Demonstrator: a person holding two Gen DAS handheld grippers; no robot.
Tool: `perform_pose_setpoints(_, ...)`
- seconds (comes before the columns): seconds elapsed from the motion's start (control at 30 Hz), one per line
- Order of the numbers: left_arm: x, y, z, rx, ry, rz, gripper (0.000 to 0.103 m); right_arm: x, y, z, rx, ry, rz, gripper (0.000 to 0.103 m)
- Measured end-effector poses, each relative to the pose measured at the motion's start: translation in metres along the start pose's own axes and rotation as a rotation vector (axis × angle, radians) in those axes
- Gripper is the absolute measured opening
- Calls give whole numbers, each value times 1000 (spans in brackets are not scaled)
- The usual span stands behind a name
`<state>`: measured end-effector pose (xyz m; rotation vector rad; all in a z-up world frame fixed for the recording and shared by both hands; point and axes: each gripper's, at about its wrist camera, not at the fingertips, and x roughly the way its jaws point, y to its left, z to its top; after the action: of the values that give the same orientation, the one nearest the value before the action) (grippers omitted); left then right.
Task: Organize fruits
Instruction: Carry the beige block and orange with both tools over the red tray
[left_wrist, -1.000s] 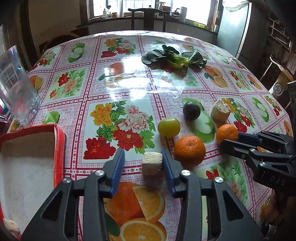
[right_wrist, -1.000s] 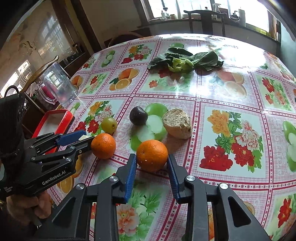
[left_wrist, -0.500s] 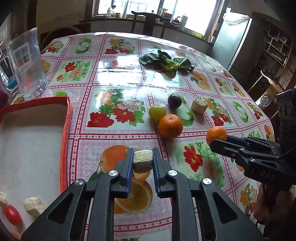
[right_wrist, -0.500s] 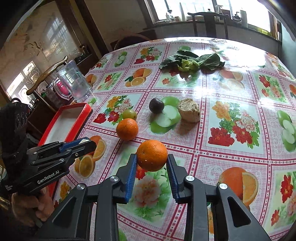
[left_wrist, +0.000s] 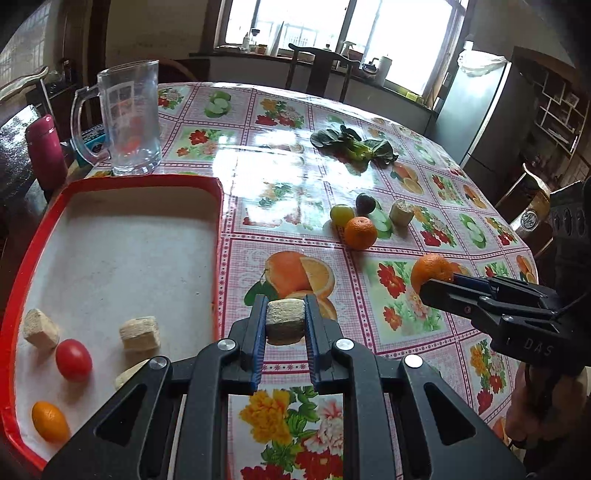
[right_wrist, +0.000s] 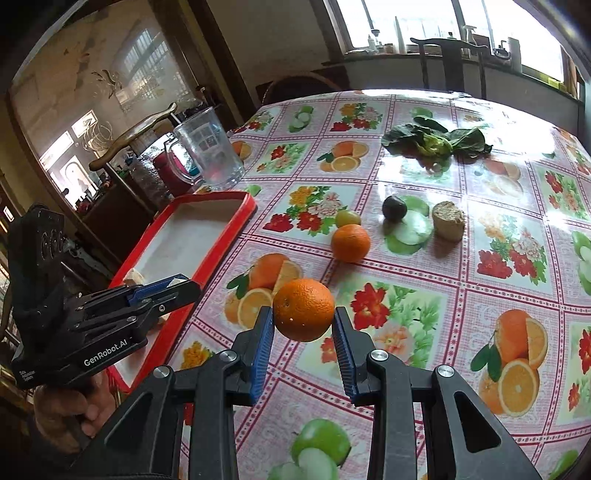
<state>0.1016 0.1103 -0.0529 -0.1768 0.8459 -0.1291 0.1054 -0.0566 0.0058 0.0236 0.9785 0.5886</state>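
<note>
My left gripper (left_wrist: 285, 325) is shut on a beige cut chunk (left_wrist: 286, 321) and holds it above the table, just right of the red tray (left_wrist: 220, 236). My right gripper (right_wrist: 303, 332) is shut on an orange (right_wrist: 303, 309) and holds it above the tablecloth; the orange also shows in the left wrist view (left_wrist: 431, 272). On the table lie another orange (right_wrist: 350, 243), a green fruit (right_wrist: 347, 218), a dark plum (right_wrist: 394, 208) and a beige chunk (right_wrist: 448, 220). The tray holds beige chunks (left_wrist: 139, 333), a red tomato (left_wrist: 74, 359) and a small orange fruit (left_wrist: 50, 421).
A glass mug (left_wrist: 129, 118) stands behind the tray, with a red bottle (left_wrist: 44, 151) to its left. Leafy greens (right_wrist: 436, 141) lie at the far side of the table. Chairs stand around the table.
Both grippers have pulled back and risen with their loads. The left one has moved left toward the tray, which now shows its contents.
</note>
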Motion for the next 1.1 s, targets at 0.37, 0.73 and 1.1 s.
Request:
perform_pose_setpoints(0.37,-32,19,-10,-19,-42,40,17,4,44,-9,-61,20,28,33)
perform_pose_setpoints(0.73,-46,38,-17,-45,-61,65,17,8,71,-7,-100,22,48,33)
perform_pose_setpoints(1.1,-53,58,-20,-63,-71,116,17,23,91,-4,-134,43,76,33)
